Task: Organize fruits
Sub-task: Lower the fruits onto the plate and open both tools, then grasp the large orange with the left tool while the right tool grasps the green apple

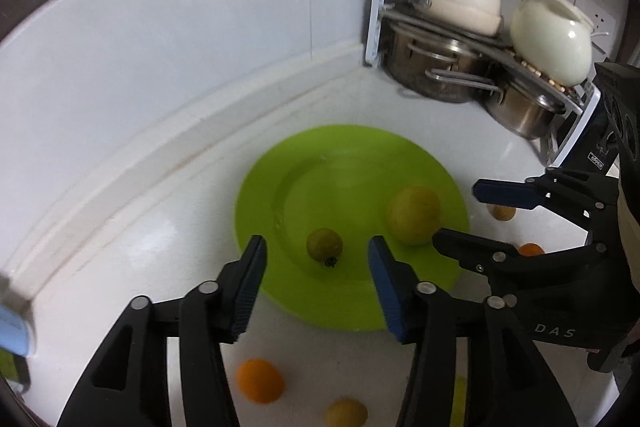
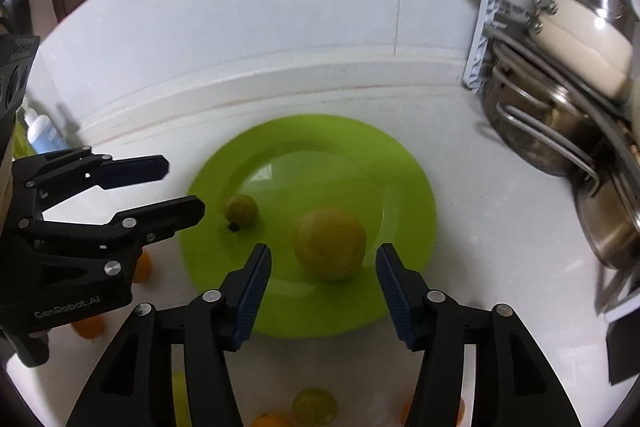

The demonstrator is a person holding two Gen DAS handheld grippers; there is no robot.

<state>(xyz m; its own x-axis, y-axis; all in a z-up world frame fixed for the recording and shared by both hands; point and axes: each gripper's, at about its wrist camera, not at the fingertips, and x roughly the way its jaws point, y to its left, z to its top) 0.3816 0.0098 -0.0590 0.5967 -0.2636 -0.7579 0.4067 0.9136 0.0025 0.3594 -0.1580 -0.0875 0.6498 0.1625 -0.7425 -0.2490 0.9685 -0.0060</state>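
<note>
Two fruits (image 2: 329,243) lie on the green plate (image 2: 408,183) near the worktop's back edge; several sit loose at its front. Both grippers, left (image 1: 316,275) and right (image 2: 323,281), gape empty. Round fruit could roll off when nudged.

White counter (image 1: 168,235); green plate (image 1: 280,163); loose oranges (image 1: 260,381); pot rack (image 1: 376,23)

We see our left gripper (image 1: 316,263) & right gripper (image 2: 324,271) built alike: matte black plastic linkage arms w/ silver round pivot screws, blue ribbed pads (image 2: 394,287) on the finger insides. White lettering on the bodies: "DAS" on right, "GenRobot.AI" on left.
</note>
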